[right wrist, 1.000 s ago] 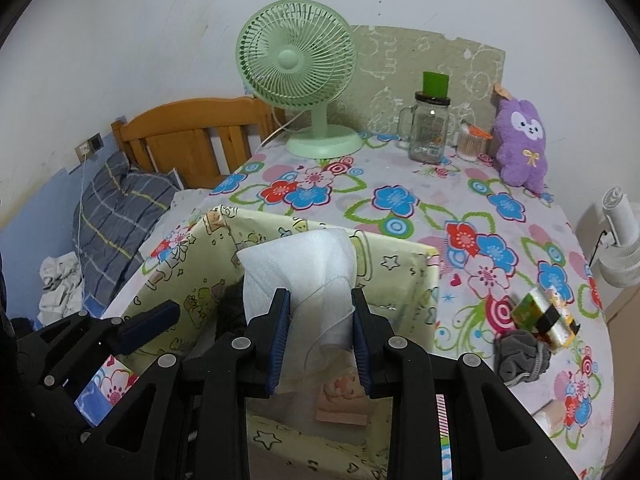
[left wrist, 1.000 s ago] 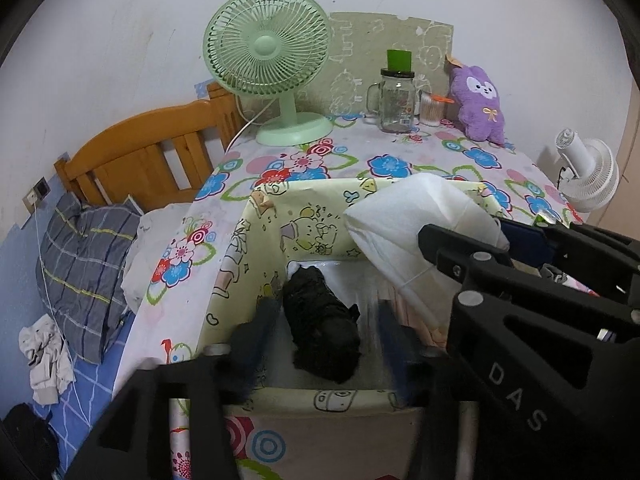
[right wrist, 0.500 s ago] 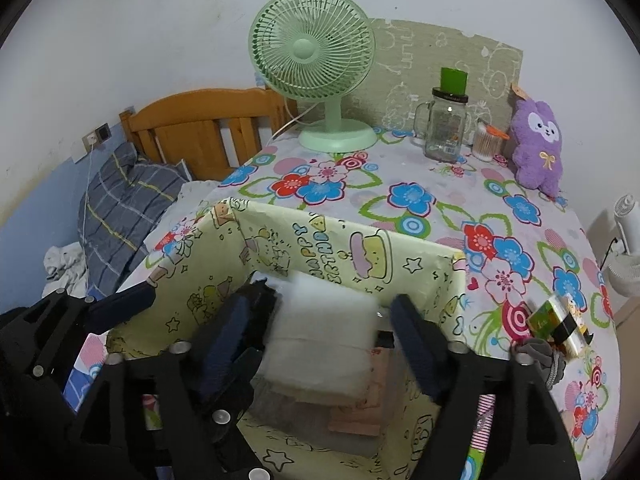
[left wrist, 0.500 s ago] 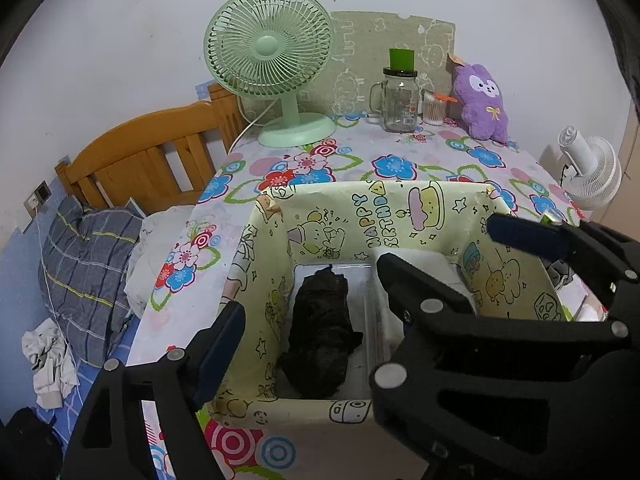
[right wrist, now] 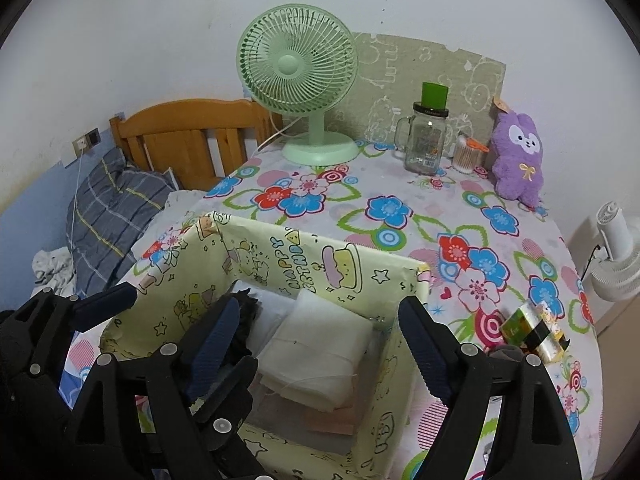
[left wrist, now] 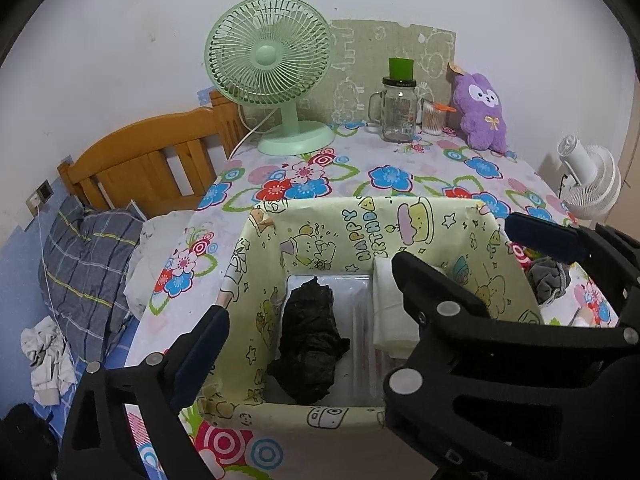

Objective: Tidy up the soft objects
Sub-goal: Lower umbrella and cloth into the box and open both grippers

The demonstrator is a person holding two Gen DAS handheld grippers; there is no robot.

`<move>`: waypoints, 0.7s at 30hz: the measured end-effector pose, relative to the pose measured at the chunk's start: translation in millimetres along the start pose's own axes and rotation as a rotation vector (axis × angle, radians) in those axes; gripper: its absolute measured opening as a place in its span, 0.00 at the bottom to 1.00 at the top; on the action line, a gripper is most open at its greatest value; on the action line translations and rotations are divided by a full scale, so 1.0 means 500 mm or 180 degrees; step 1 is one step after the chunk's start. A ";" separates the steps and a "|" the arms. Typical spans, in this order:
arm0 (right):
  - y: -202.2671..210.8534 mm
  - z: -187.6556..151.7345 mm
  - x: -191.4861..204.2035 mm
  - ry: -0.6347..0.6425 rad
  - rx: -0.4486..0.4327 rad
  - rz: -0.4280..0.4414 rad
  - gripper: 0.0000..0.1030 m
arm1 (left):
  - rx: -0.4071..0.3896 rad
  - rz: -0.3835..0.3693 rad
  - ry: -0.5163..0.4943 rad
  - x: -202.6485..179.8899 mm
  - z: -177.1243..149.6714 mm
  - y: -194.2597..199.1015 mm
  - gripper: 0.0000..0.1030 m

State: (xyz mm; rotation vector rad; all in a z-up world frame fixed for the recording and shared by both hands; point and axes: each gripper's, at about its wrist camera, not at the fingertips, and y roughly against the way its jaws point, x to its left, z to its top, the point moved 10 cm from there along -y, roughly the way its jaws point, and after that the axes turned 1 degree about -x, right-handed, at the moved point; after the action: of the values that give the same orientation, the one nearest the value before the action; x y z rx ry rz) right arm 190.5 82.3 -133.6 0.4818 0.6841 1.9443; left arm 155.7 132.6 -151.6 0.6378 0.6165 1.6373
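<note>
A yellow cartoon-print box (left wrist: 360, 226) stands on the flowered tablecloth. Inside lie a crumpled black cloth (left wrist: 308, 344) on the left and a folded white cloth (right wrist: 320, 344) on the right, on top of a pink cloth (right wrist: 332, 420). My right gripper (right wrist: 320, 332) hovers over the white cloth, jaws opening, pads clear of it. My left gripper (left wrist: 320, 320) is above the black cloth, jaws opening wide and holding nothing; its right finger is hidden behind the right gripper (left wrist: 452, 244).
A grey fabric bundle (left wrist: 548, 280) and a gold-green packet (right wrist: 532, 328) lie right of the box. At the back stand a green fan (right wrist: 298, 64), a glass jar (right wrist: 426, 142) and a purple plush (right wrist: 518, 160). A bed with a pillow (left wrist: 84, 256) is on the left.
The right gripper held the white cloth above the box, lowered it in and let go; the cloth now lies on the stack. The left gripper's jaws spread wider around the black cloth.
</note>
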 end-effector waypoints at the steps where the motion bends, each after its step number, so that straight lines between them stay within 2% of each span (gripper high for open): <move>1: 0.003 0.001 -0.002 -0.0013 -0.0009 0.0000 0.82 | 0.0004 -0.0011 0.0015 -0.002 0.001 0.002 0.95; 16: 0.060 0.016 -0.035 -0.0079 -0.0123 -0.0008 0.83 | -0.0160 -0.0095 0.0042 -0.040 0.028 0.050 0.95; 21: 0.083 0.025 -0.048 -0.0126 -0.0197 -0.0004 0.87 | -0.0244 -0.0118 0.0033 -0.057 0.042 0.075 0.95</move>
State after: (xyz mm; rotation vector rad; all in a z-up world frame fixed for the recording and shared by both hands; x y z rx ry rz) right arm 180.7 49.3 -98.3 0.4801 0.5972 1.9437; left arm 148.2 100.0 -112.6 0.5592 0.5673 1.6225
